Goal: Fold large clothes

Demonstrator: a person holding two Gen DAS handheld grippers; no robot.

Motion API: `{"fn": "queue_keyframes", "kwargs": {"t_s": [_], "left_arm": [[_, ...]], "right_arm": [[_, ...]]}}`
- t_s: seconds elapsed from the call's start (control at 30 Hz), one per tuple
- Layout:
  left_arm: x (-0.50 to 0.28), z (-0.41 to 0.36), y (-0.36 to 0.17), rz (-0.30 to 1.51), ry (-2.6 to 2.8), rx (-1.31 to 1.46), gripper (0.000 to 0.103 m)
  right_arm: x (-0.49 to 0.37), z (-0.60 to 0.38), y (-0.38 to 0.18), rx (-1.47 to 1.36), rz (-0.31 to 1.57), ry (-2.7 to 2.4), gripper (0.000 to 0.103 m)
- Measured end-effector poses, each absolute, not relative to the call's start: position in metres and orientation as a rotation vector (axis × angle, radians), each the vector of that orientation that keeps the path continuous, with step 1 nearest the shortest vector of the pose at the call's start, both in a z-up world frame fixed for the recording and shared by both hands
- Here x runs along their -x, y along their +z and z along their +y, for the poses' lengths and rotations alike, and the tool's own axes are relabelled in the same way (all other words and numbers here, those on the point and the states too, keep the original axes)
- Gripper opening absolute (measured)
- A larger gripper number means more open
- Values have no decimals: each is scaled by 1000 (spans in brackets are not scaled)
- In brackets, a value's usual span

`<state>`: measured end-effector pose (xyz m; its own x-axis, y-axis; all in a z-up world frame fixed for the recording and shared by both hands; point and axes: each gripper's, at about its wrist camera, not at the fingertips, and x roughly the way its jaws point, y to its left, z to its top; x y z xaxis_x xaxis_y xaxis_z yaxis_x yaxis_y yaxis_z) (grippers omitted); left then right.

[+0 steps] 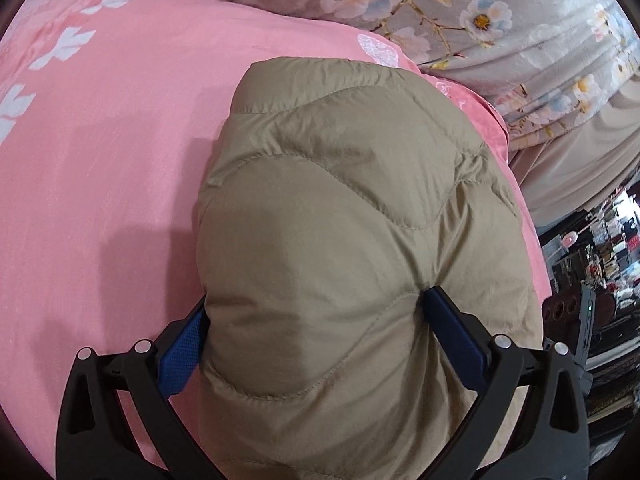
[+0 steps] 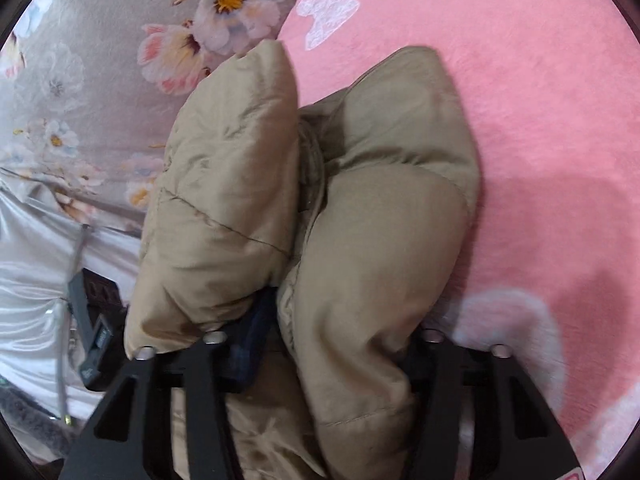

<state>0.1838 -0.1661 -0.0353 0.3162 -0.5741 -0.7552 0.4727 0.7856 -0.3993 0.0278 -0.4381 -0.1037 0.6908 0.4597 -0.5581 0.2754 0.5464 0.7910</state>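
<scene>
1. You were mid-fold, going by the shape: the tan quilted jacket [image 1: 344, 240] was already bunched into a thick padded bundle, not spread flat.
2. No finished, squared-off fold showed in either view, so I'd judge that the last fold and the flattening were left to do.
3. The jacket lay on the pink bedsheet [image 1: 100, 184], near its edge; the grey floral blanket [image 1: 500, 20] sat just beyond the jacket's far end.
4. Your left gripper [image 1: 316, 320] held the jacket: both blue pads [image 1: 184, 344] pressed into the bundle's sides, jaws at a medium-wide gap filled by padding.
5. In the left wrist view the bundle ran straight ahead from the jaws, covering most of the gap and bulging above the pads.
6. Your right gripper [image 2: 320, 344] had jacket fabric stuffed between its jaws; one dark pad showed against a puffed fold and the other was buried under cloth.
7. The right jaws stood partly closed with the fabric between them, so I read that as a grip on the jacket, though the hidden pad left it unconfirmed.
8. In the right wrist view two puffed lobes of the jacket [image 2: 360, 200] stuck up past the jaws, one leaning toward the floral blanket [image 2: 80, 100], one over the pink bedsheet [image 2: 540, 140].
</scene>
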Motion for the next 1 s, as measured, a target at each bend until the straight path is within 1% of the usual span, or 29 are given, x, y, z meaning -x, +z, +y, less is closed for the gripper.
{"fn": "queue_keyframes", "kwargs": {"t_s": [0.03,0.07,0.1,0.17,0.27,0.33,0.5,0.63,0.8,1.0], "left_arm": [[-183,-167,-34,1031,-691,101,96],[-180,-168,-30,1013,-690,82,91],[-179,-167,-27,1000,-691,69,87],[-177,-166,-17,965,-701,47,74],[-175,-162,-1,917,-723,47,65],[-172,-158,12,875,-741,46,63],[-165,-151,53,734,-753,17,62],[-178,-140,81,656,-744,11,62],[-211,-110,96,594,-708,8,62],[-262,-67,86,575,-636,3,62]], "right_arm": [[-31,-437,-105,-1040,828,143,31],[-32,-436,-103,-1033,821,145,25],[-34,-433,-97,-1005,813,133,22],[-35,-428,-84,-949,795,110,18],[-35,-425,-64,-911,735,98,17],[-35,-419,-43,-849,687,94,16],[-56,-403,13,-741,592,98,16],[-85,-389,43,-685,563,117,16],[-136,-361,56,-650,555,150,16],[-206,-320,43,-635,576,184,16]]}}
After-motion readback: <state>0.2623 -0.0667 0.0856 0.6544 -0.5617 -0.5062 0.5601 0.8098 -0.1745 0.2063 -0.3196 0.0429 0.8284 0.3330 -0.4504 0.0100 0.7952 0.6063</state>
